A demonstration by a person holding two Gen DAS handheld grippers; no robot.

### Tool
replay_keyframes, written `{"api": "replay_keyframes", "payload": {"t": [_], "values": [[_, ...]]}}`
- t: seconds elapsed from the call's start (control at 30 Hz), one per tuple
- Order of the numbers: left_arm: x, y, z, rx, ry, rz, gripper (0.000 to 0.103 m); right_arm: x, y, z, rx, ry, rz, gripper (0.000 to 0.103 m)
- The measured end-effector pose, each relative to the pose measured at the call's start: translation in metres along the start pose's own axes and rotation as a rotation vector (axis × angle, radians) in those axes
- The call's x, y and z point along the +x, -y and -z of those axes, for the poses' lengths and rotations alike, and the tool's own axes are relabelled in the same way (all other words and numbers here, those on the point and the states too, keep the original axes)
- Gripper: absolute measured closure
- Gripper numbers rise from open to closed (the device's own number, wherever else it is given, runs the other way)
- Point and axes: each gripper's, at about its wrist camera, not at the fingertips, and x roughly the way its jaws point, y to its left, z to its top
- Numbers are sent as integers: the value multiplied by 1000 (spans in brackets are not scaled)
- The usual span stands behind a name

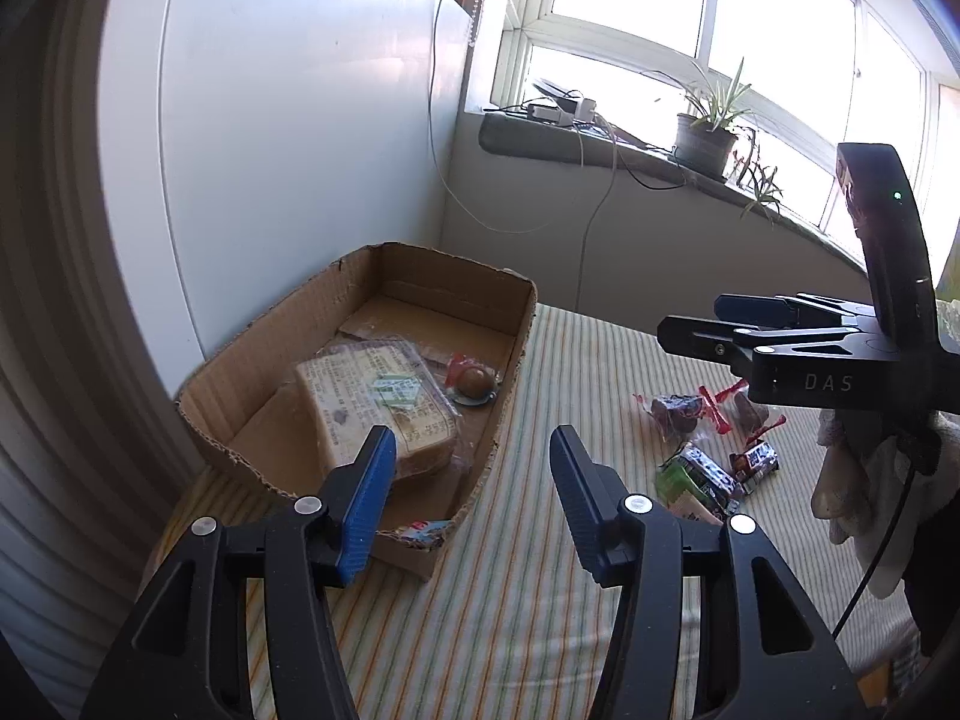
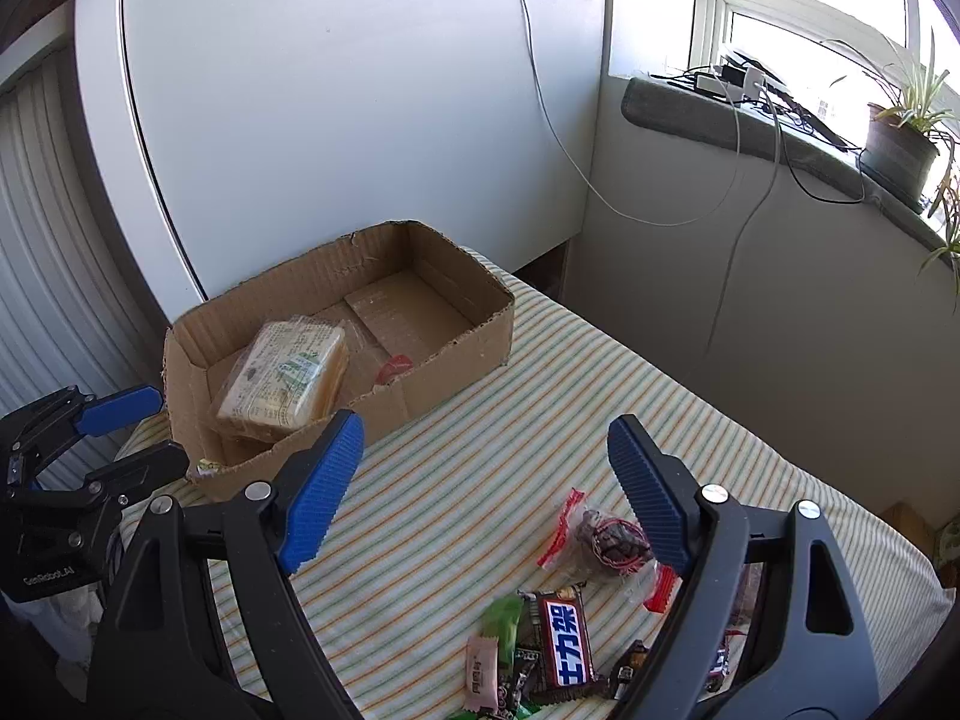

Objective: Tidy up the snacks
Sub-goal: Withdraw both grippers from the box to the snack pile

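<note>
A cardboard box (image 1: 510,354) (image 2: 444,354) stands on the striped cloth by the white wall. It holds a wrapped bread pack (image 1: 372,402) (image 2: 288,372) and a small round brown snack in a red-edged wrapper (image 1: 474,381) (image 2: 396,367). My left gripper (image 1: 474,468) is open and empty, hovering over the box's near right corner; it shows at the left edge of the right wrist view (image 2: 135,429). My right gripper (image 2: 486,462) is open and empty above loose snacks: a Snickers bar (image 2: 564,636), a clear red-edged packet (image 2: 606,540) and small candies (image 2: 498,642). The right gripper also shows in the left view (image 1: 702,324).
The loose snack pile (image 1: 708,450) lies right of the box on the striped cloth (image 2: 480,468). A windowsill with a potted plant (image 1: 708,138) and chargers with hanging cables (image 2: 738,81) runs along the back. A white cloth (image 1: 864,480) hangs at the right.
</note>
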Motion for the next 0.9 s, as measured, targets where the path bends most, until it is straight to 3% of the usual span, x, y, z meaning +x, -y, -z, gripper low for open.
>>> {"api": "replay_keyframes", "payload": {"t": [0.43, 0.67, 0.9], "values": [[14, 47, 17, 40, -59, 95, 50, -68, 29, 83, 43, -24, 26, 17], [34, 71, 26, 34, -127, 177, 51, -73, 29, 125, 46, -86, -8, 18], [57, 102, 40, 69, -205, 237, 61, -57, 19, 157, 33, -170, -80, 42]]}}
